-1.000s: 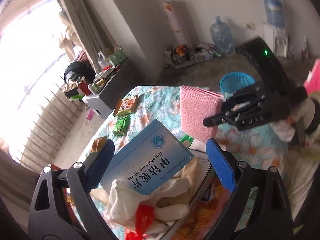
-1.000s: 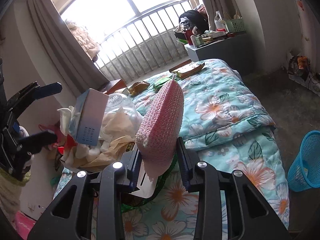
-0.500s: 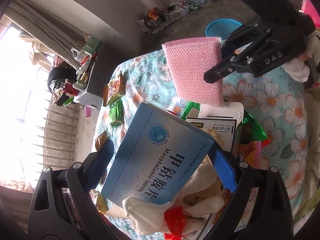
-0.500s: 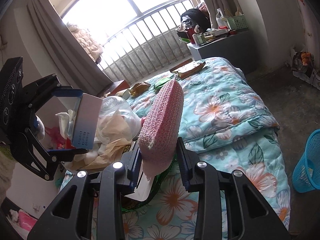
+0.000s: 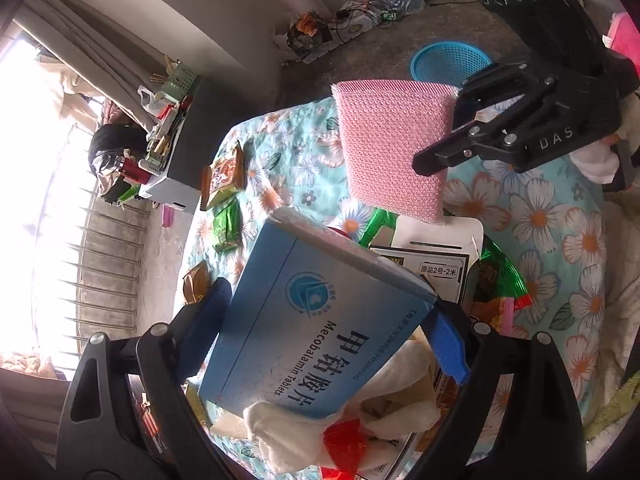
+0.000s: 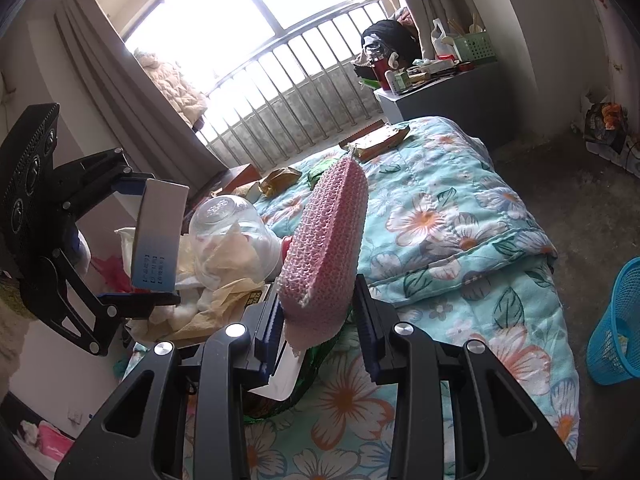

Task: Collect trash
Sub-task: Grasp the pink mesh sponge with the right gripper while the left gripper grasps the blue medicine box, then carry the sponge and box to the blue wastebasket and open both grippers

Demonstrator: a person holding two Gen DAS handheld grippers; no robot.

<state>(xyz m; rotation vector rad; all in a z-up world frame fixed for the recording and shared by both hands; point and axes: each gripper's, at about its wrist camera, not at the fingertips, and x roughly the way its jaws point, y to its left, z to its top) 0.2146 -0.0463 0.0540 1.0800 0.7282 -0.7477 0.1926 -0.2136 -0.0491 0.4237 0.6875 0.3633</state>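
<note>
In the left wrist view, our left gripper [image 5: 328,328] has its 2 blue fingers squeezed on a flat, smooth blue box [image 5: 312,320], lifted off the soft pile of tissues [image 5: 360,412] near the bed's [image 5: 560,208] edge, we think so it can go in the round blue basket [image 5: 448,60] on the floor. In the right wrist view, our right gripper [image 6: 316,320] is partly closed, pinching a bumpy pink pad [image 6: 324,248] held up on its edge over the flowery bed, with the basket [image 6: 616,328] well apart, past the bed's corner.

On the bed [image 6: 460,216], a tablet box [image 5: 320,320] stands atop the trash pile [image 6: 216,280], basket [image 6: 618,320] on the floor beside.
</note>
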